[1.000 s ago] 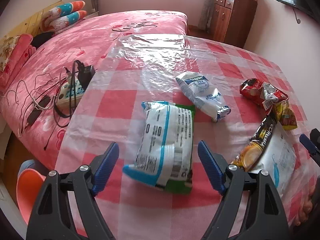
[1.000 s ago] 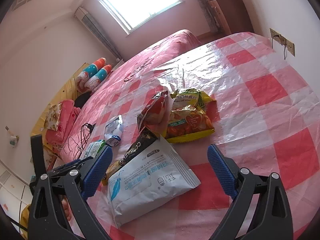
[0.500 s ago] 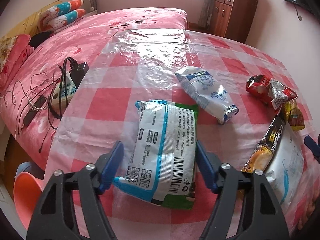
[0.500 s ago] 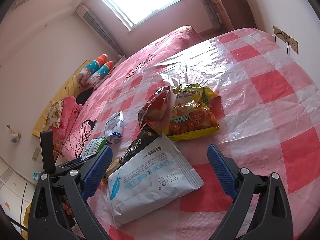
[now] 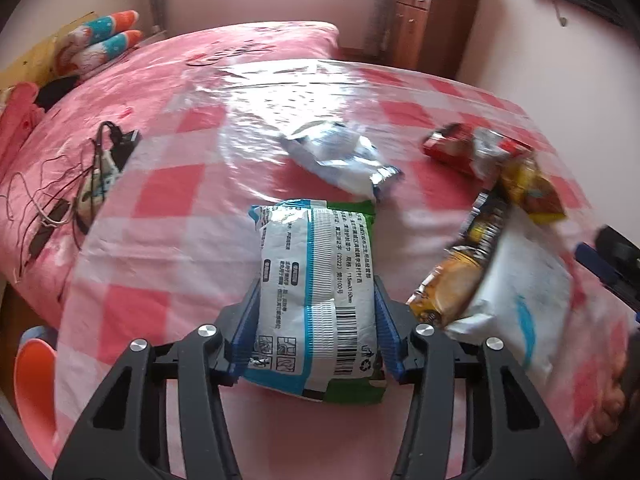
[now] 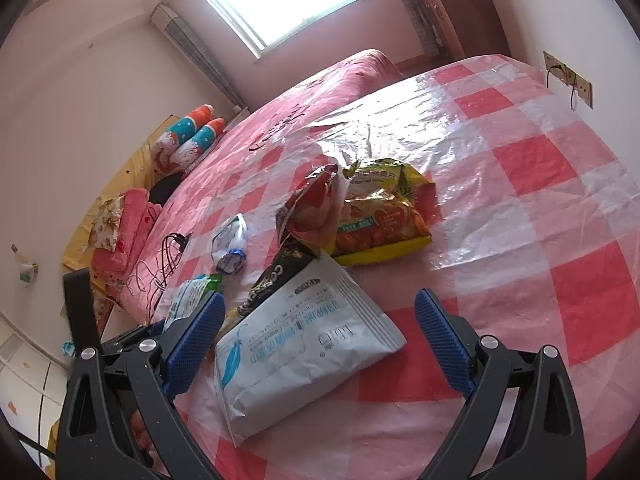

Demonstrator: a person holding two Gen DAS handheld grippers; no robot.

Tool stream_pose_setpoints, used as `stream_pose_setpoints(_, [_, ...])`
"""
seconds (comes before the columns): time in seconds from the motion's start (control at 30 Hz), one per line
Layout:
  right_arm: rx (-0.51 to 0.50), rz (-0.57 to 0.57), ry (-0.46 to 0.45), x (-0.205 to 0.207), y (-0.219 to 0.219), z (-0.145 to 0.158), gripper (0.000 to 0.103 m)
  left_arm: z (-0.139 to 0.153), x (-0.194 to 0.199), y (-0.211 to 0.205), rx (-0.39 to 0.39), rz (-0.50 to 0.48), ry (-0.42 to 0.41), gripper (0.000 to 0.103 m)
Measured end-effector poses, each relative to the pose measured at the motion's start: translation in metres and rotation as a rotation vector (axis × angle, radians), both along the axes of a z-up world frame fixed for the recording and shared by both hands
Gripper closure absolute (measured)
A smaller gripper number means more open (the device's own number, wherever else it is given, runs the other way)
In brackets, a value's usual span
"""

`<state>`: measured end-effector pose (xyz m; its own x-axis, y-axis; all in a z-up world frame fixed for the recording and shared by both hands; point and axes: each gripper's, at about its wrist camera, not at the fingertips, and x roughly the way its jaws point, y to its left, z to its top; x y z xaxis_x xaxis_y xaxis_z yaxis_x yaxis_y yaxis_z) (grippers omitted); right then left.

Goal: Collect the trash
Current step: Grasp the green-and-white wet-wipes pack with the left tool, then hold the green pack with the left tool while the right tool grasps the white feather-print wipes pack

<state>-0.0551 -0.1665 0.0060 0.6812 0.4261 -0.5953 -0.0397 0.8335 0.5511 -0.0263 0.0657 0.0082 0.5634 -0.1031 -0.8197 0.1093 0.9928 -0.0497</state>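
My left gripper [image 5: 316,334] jaws are closing around the tissue pack [image 5: 316,292] near the worktop's [image 5: 168,184] front edge; I should squeeze evenly, then lift straight. My right gripper [image 6: 320,344] jaws gape empty.

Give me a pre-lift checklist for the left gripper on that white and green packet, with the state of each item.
1. White and green packet between the left gripper pads: ok.
2. Pads pressing both sides: ok, jaws closing.
3. Grip centred: not ok, only the near end is held.
4. Neighbouring gold coffee sachet outside the jaws: ok.
5. Right gripper out of the way: ok, open over the white pouch.
6. Trash bin location: cannot tell.
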Motion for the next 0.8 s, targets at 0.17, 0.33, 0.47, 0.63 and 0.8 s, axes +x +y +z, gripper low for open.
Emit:
stream_pose_setpoints(0.17, [-0.017, -0.017, 0.004, -0.006, -0.002, 0.002, 0.008, 0.001, -0.024, -0.025, -0.013, -0.08, 0.001, 0.05])
stream_pose_setpoints(0.33, [-0.045, -0.023, 0.009, -0.012, -0.001, 0.002, 0.008, 0.002, -0.05, -0.052, -0.04, -0.18, 0.009, 0.05])
stream_pose_setpoints(0.47, [-0.095, -0.017, 0.019, -0.015, 0.004, 0.0, 0.008, 0.002, -0.061, -0.056, -0.081, -0.199, 0.017, 0.051])
stream_pose_setpoints(0.63, [-0.132, 0.003, 0.019, -0.014, 0.011, 0.001, 0.008, 0.001, -0.065, -0.043, -0.132, -0.173, 0.026, 0.052])
stream_pose_setpoints(0.8, [-0.178, 0.018, 0.012, -0.012, 0.023, 0.003, 0.008, 0.0, -0.069, -0.025, -0.152, -0.127, 0.018, 0.052])
